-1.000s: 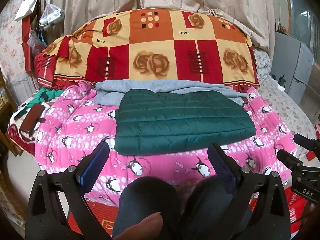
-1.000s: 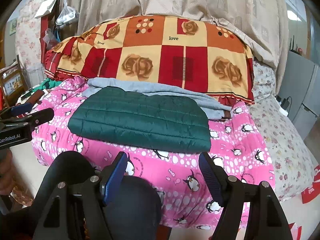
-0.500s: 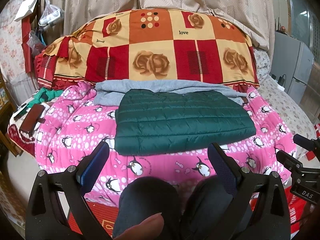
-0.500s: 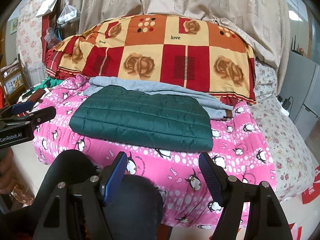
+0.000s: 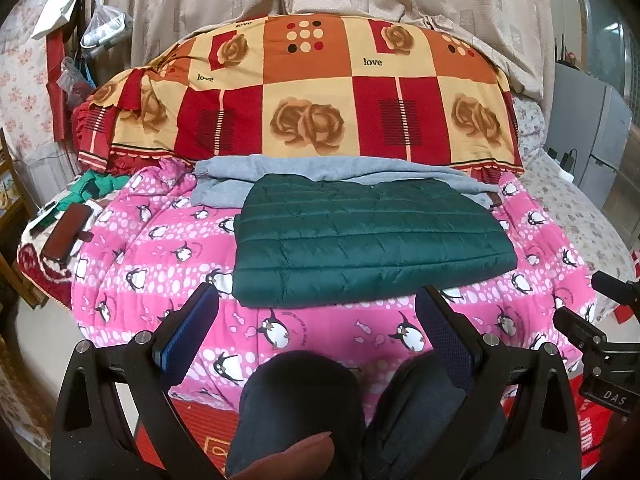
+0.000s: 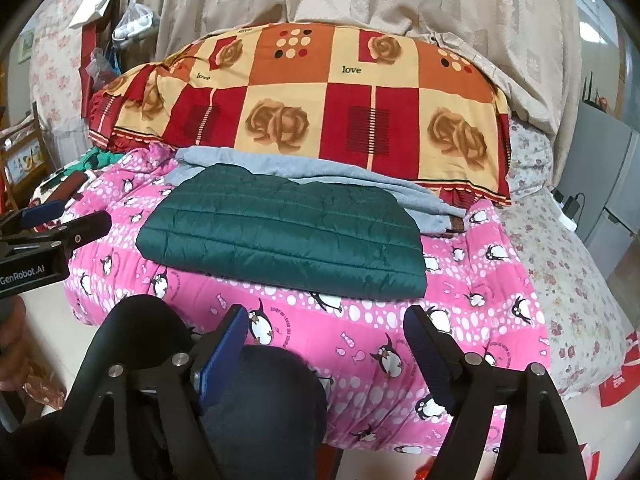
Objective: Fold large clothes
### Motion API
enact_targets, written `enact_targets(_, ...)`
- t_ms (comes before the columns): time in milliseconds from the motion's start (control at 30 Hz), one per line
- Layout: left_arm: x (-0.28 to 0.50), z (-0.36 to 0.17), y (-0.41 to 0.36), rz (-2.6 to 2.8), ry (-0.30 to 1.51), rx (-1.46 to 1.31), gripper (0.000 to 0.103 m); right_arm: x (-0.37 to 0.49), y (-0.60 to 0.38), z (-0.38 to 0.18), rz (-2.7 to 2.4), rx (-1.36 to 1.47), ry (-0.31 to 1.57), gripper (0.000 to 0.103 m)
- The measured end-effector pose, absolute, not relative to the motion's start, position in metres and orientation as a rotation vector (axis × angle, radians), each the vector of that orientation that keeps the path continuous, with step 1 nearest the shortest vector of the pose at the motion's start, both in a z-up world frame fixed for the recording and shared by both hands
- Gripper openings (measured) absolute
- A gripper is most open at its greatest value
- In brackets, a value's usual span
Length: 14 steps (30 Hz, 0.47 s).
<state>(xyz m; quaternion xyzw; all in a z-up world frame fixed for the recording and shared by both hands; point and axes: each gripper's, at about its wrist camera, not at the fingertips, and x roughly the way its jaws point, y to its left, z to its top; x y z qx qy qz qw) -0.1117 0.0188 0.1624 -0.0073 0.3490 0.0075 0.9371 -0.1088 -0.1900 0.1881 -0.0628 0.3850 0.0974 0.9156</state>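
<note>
A dark green quilted jacket (image 5: 368,240) lies folded flat on the pink penguin blanket (image 5: 160,248). It also shows in the right wrist view (image 6: 288,236). A folded grey garment (image 5: 240,176) lies just behind it, partly under it, and shows in the right wrist view (image 6: 360,184). My left gripper (image 5: 316,320) is open and empty, held back from the blanket's near edge above the person's knees. My right gripper (image 6: 326,340) is open and empty too, near the front edge. The left gripper shows at the left of the right wrist view (image 6: 60,220).
A large red and yellow rose-patterned quilt (image 5: 312,92) is piled behind the clothes. A brown case (image 5: 66,232) and green cloth (image 5: 96,188) lie at the left. A floral sheet (image 6: 560,264) covers the bed at right. Grey cabinets (image 5: 592,132) stand far right.
The right wrist view has shifted slightly, so the jacket sits a little further right in it. The left gripper and the clothes have not moved.
</note>
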Motion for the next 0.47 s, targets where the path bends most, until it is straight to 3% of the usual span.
enact_targets(467,-0.1168,0.1606,0.0173,0.024,0.680,-0.009,0.099,-0.1099,-0.1921,0.1866,0.198,-0.118,0.797,0.078)
